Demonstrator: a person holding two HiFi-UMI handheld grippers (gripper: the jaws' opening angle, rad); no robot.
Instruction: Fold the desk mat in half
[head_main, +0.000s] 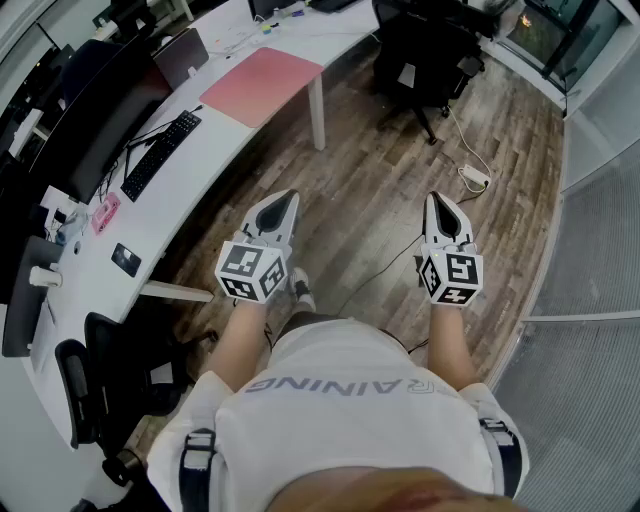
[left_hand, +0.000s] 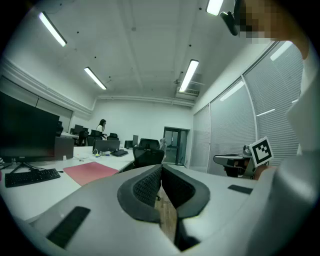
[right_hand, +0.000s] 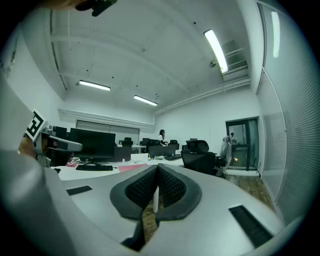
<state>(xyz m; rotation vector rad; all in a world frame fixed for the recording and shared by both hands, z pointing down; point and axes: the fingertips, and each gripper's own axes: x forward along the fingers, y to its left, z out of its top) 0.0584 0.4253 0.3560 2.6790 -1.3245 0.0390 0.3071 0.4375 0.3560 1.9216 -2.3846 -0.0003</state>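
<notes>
A pink desk mat (head_main: 263, 84) lies flat on the white desk (head_main: 215, 140), near the desk's end by a white leg; it also shows as a pink sheet (left_hand: 90, 171) in the left gripper view and a thin pink strip (right_hand: 132, 168) in the right one. My left gripper (head_main: 288, 197) hangs over the wooden floor, well short of the desk, jaws shut with nothing between them. My right gripper (head_main: 436, 198) is level with it to the right, likewise shut and empty. Both point away from the person holding them.
A keyboard (head_main: 160, 153), monitors (head_main: 95, 120) and small items lie on the desk left of the mat. A black office chair (head_main: 425, 55) stands past the desk's end. A power strip (head_main: 474, 177) and cable lie on the floor. Another chair (head_main: 105, 385) is at the lower left. A person stands far off (left_hand: 102, 126).
</notes>
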